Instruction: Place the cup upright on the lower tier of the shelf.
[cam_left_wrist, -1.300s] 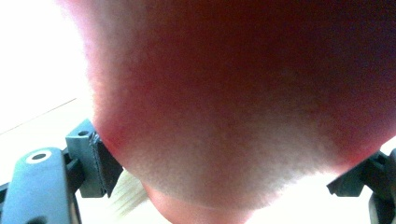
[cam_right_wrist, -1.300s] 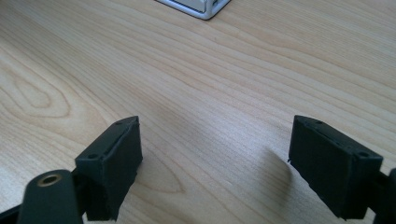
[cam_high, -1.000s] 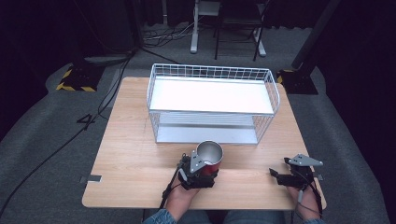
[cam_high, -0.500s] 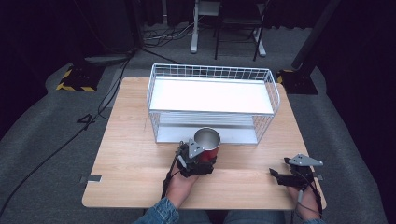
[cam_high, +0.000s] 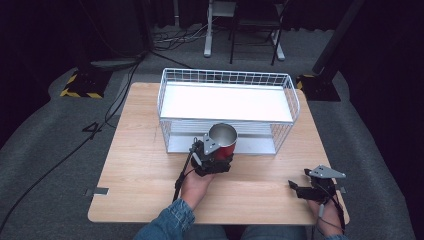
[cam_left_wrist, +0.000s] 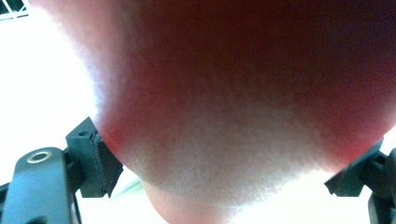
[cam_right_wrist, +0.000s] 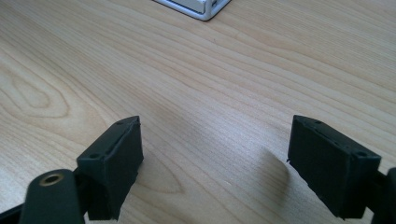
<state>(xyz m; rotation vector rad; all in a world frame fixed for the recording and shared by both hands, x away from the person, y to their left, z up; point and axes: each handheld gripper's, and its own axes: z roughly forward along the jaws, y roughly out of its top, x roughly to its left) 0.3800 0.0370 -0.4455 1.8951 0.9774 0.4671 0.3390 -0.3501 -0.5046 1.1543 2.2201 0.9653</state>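
Observation:
A red cup (cam_high: 223, 140) with a shiny metal inside is held upright just in front of the white wire rack (cam_high: 225, 75). My left gripper (cam_high: 219, 152) is shut on its lower wall, above the table. In the left gripper view the cup's blurred red side (cam_left_wrist: 233, 93) bulges between the two black pads (cam_left_wrist: 100, 158), which press on it from either side. Over the wooden table (cam_high: 140, 170) at the front right, my right gripper (cam_high: 300, 189) stands open, its pads (cam_right_wrist: 116, 158) wide apart with bare wood between them.
The rack has a white upper shelf (cam_high: 227, 102) and a lower tier behind wire sides. A corner of its base (cam_right_wrist: 196, 7) is seen in the right gripper view. Cables and chair legs lie on the dark floor beyond the table.
My left gripper has carried the cup up and away from the front edge, toward the rack's front. The right gripper has stayed where it was.

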